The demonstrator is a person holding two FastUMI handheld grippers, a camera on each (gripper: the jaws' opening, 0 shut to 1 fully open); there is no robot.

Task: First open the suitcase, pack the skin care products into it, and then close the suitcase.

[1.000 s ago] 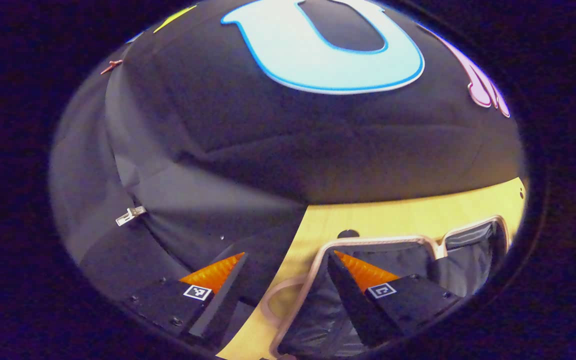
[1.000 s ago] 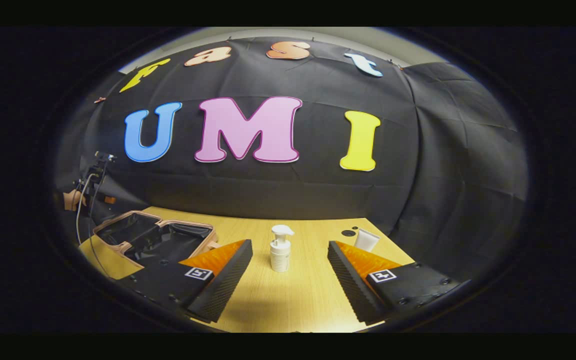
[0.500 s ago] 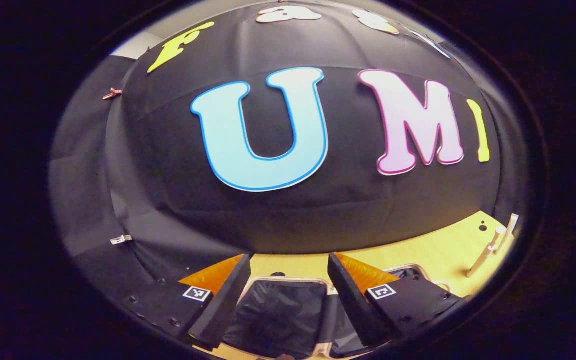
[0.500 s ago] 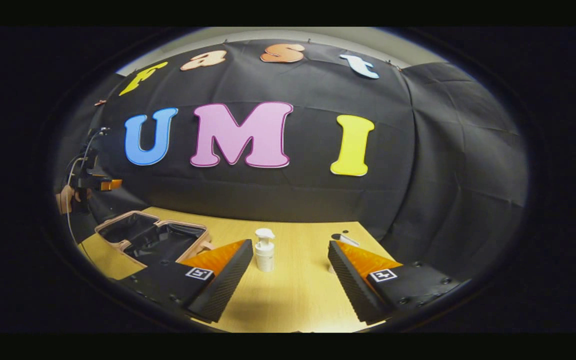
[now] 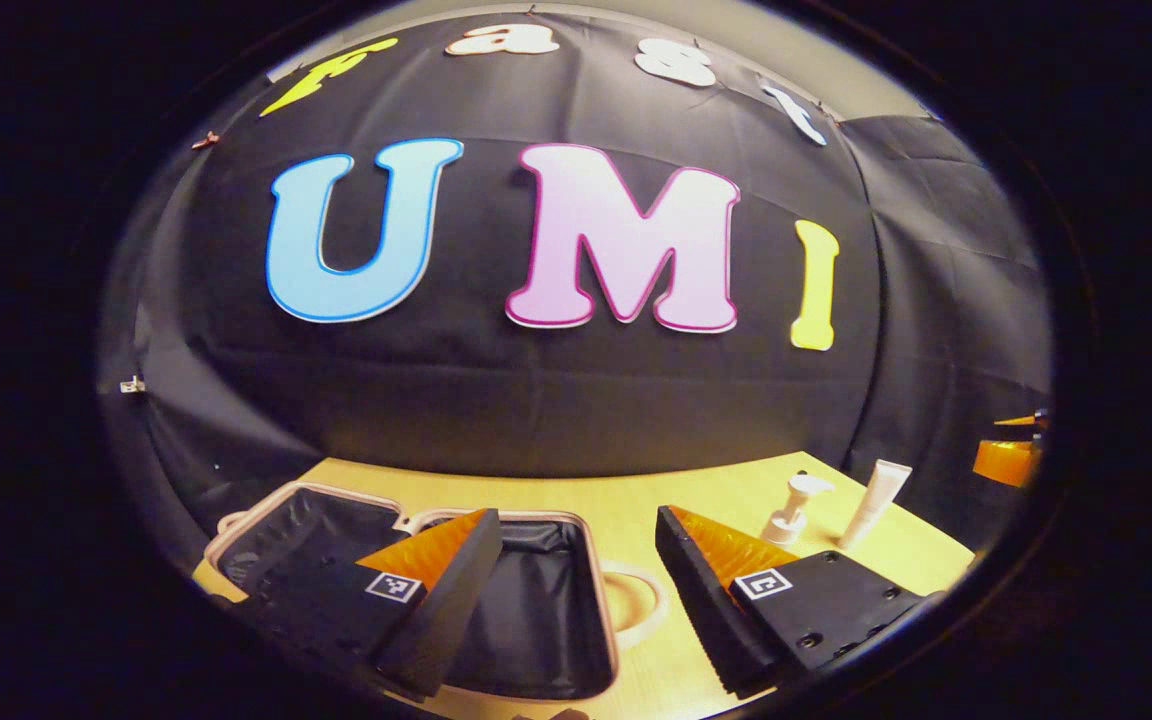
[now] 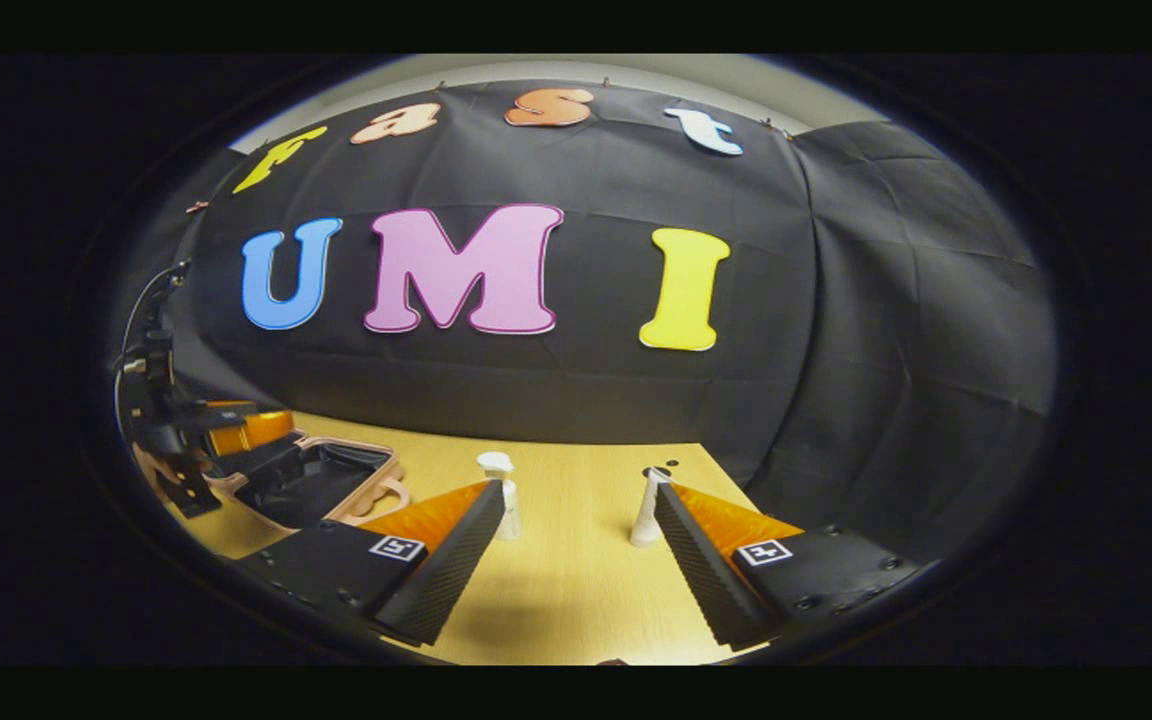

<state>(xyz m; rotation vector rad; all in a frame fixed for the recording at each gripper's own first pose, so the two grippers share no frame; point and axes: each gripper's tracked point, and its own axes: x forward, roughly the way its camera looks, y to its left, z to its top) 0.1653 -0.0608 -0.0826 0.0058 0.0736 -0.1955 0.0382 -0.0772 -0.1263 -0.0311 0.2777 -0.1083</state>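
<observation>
Already open: pink-rimmed suitcase (image 5: 536, 610) lying flat on wooden table (image 6: 556, 600), both halves unpacked. Near it, upright and unpacked: pump bottle (image 6: 501, 495), slim white tube (image 6: 648, 505). Right gripper (image 6: 576, 555) spread wide, grasping nothing; left gripper (image 5: 576, 590) likewise. Likely risk: finger clipping either narrow product, tipping it over.

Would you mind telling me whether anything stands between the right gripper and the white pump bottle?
Nothing visible does: bare wooden table lies between the open right gripper and the white pump bottle, with the white tube standing apart.
</observation>
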